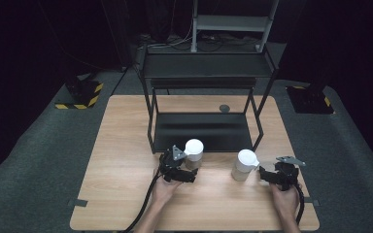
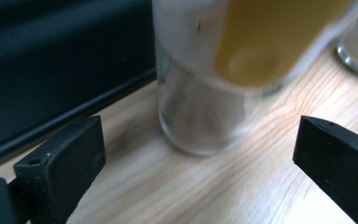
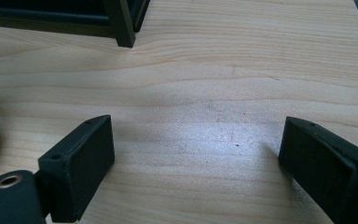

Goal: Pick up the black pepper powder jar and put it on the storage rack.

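Reaching for the left jar [image 2: 200,112] on the table [image 1: 126,194] by the black shelf [image 1: 204,131], the left tongs [image 2: 196,154] gape wide around it and must squeeze next, while the right tongs [image 3: 196,154] sit open, holding nothing.

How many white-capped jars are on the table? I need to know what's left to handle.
2: one jar stands at the left gripper, before the black rack; the other jar stands left of the right gripper.

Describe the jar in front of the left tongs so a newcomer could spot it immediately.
Start at the black metal rack standing on the wooden table. Just before its front left leg stands a clear glass jar with a white lid. Unlike its twin jar farther right, it sits directly ahead of the open left tongs.
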The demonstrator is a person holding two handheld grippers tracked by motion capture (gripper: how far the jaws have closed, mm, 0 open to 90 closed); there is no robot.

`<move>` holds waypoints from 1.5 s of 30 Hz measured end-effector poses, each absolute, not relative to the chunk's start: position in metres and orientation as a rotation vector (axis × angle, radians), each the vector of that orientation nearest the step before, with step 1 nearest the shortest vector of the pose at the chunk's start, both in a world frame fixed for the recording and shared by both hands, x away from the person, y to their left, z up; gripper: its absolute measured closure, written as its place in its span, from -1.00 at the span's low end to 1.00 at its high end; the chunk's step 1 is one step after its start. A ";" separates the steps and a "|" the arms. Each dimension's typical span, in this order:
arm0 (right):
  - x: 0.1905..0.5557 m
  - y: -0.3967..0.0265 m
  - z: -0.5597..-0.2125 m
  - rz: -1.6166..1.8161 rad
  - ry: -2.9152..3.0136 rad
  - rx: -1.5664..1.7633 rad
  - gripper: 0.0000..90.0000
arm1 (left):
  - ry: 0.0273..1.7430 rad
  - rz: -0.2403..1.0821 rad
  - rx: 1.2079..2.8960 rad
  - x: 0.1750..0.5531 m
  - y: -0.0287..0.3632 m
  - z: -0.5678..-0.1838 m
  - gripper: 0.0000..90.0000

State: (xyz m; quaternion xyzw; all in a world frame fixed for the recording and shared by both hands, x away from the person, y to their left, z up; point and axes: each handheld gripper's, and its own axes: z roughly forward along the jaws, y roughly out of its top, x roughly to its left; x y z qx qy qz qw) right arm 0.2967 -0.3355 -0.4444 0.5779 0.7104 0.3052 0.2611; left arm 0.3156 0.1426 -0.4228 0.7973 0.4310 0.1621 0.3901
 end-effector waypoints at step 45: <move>0.297 -0.336 -0.445 0.827 1.924 1.562 -0.77 | 1.061 0.537 1.950 0.320 0.110 -0.425 -0.32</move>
